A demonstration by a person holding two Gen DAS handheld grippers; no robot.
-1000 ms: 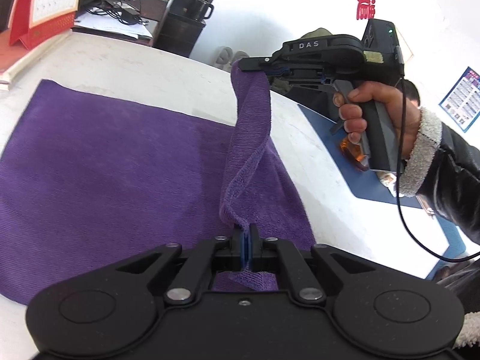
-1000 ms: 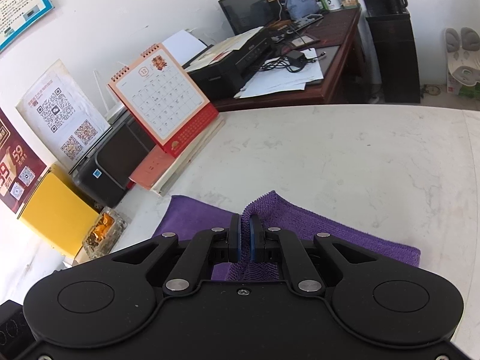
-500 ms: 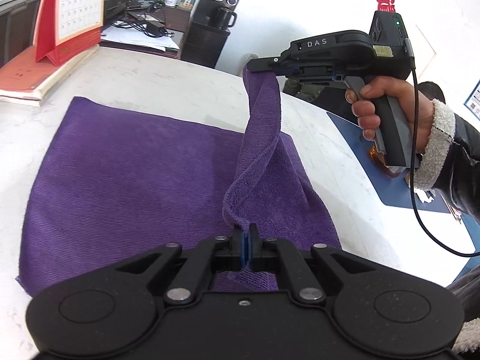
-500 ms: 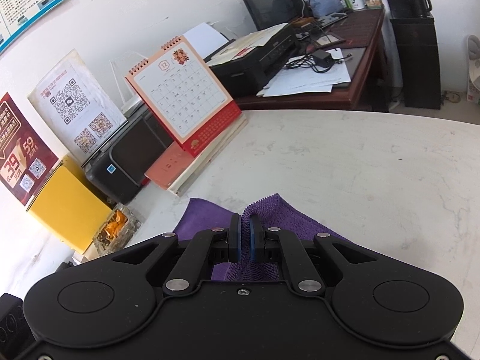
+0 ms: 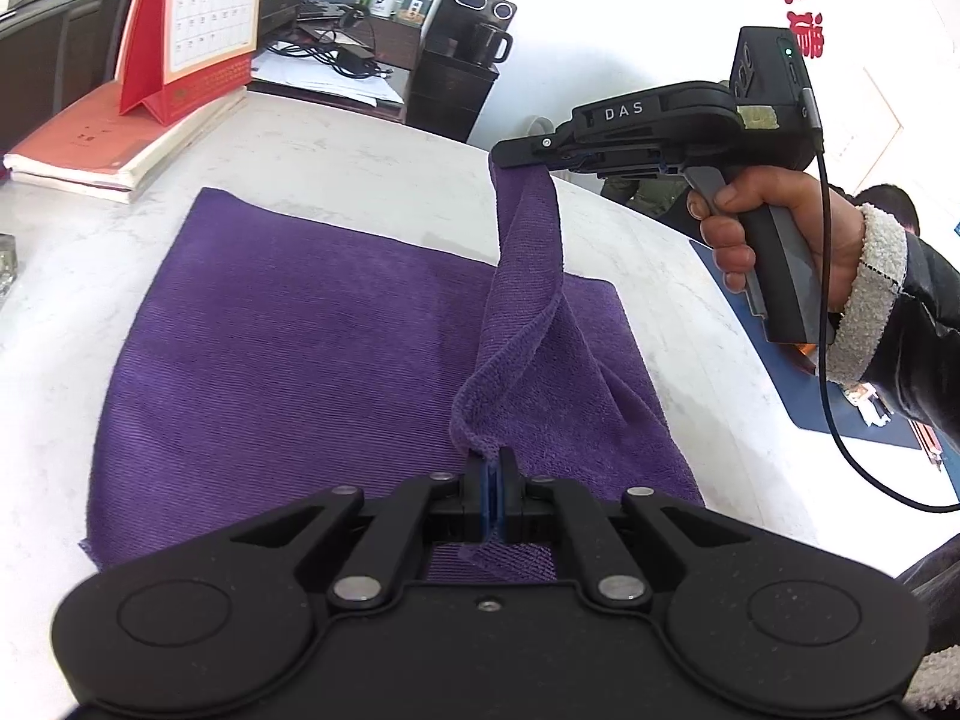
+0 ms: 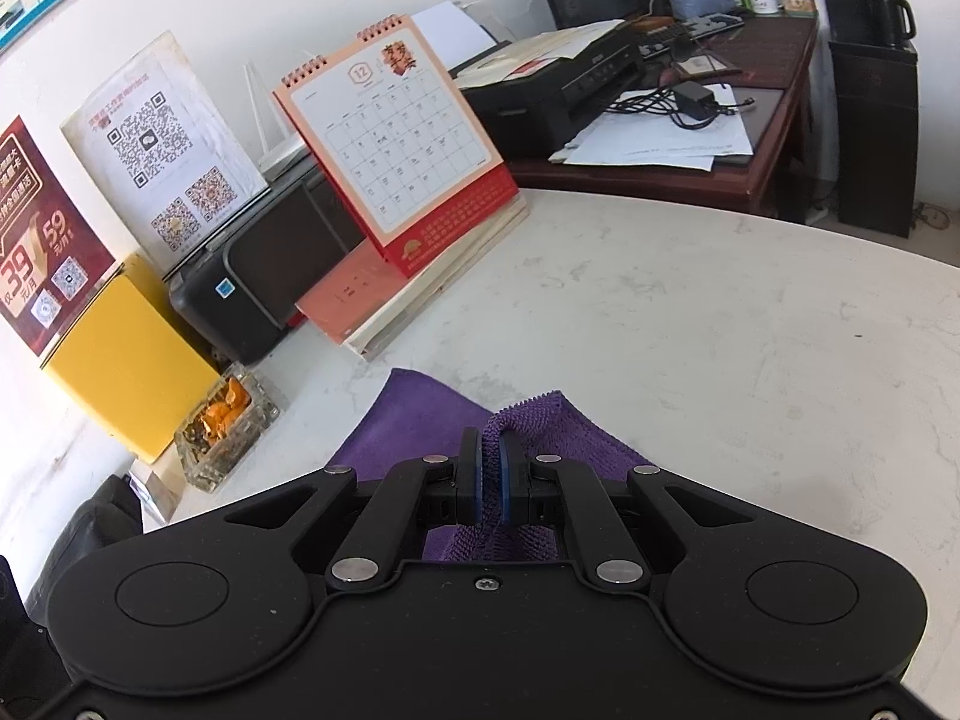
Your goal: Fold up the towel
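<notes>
The purple terry-cloth towel [image 5: 288, 372] lies mostly flat on the pale marbled tabletop [image 5: 372, 180], with one side edge lifted into a taut ridge. That raised edge runs straight ahead from the left gripper [image 5: 492, 480], whose jaws are pressed together on the near corner, up to the right gripper [image 5: 510, 157], which hangs higher and farther off and pinches the far corner. In its own view the right gripper [image 6: 489, 483] shows cloth between its blue pads [image 6: 471, 480]; the pads look a little apart there, though probably only by the thickness of the bunched fabric. The flat body spreads to the left of both sets of jaws, its long axis seemingly parallel to the lifted edge. Carrying that edge leftward across the cloth would likely make the fold; both grippers share the work equally.
</notes>
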